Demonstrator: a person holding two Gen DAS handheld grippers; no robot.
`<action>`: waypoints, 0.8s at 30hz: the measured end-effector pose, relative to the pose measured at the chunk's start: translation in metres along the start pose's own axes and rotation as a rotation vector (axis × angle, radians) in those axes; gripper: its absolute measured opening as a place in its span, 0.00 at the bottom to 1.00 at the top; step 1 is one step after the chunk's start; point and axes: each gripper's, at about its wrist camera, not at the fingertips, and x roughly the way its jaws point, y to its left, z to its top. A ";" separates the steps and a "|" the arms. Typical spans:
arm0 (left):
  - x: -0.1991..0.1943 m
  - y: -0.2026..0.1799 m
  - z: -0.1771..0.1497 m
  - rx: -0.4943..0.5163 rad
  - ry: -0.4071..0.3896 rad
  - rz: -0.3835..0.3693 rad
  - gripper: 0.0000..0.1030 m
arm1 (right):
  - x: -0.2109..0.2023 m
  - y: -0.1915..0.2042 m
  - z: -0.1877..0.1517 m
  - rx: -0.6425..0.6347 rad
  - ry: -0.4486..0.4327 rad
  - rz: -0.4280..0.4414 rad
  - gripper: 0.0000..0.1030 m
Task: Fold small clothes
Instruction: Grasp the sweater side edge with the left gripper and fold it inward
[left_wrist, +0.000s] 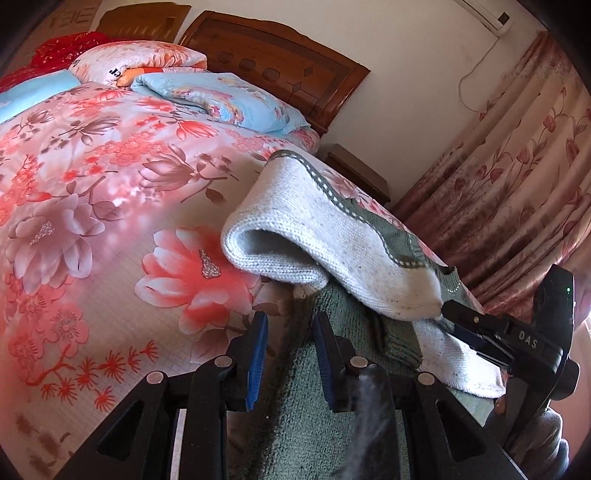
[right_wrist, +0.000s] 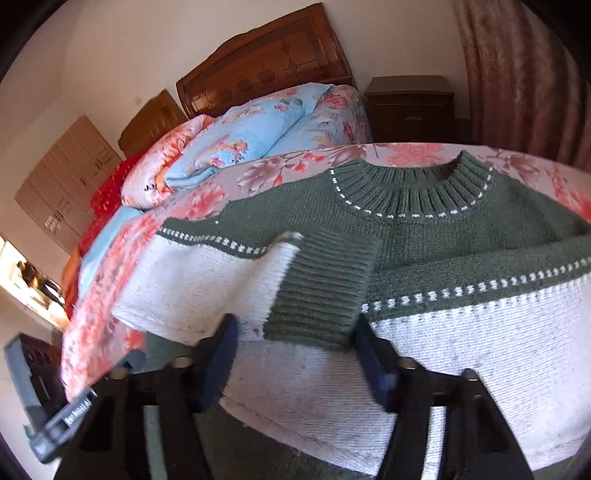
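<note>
The right gripper's fingers are parted around the sweater's green cuff, seemingly ungripped; the left gripper is held open, empty, nearer the bed's edge.

Two low wrist views close over the sweater, both facing the headboard.

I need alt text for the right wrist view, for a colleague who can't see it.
A small green and white knit sweater lies front-up on a floral bedspread, one sleeve folded across its chest so the green cuff sits between the right gripper's open jaws. Folded quilts, a wooden headboard and a nightstand lie beyond.
</note>
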 end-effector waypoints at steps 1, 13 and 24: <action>0.001 -0.001 0.000 0.001 0.001 0.000 0.25 | 0.000 -0.004 0.000 0.025 -0.005 0.007 1.00; 0.003 -0.001 0.002 0.012 0.012 -0.007 0.25 | 0.002 0.002 0.000 -0.036 -0.043 -0.116 1.00; 0.003 -0.003 0.000 0.020 0.014 -0.011 0.25 | 0.005 0.011 -0.006 -0.133 -0.094 -0.203 1.00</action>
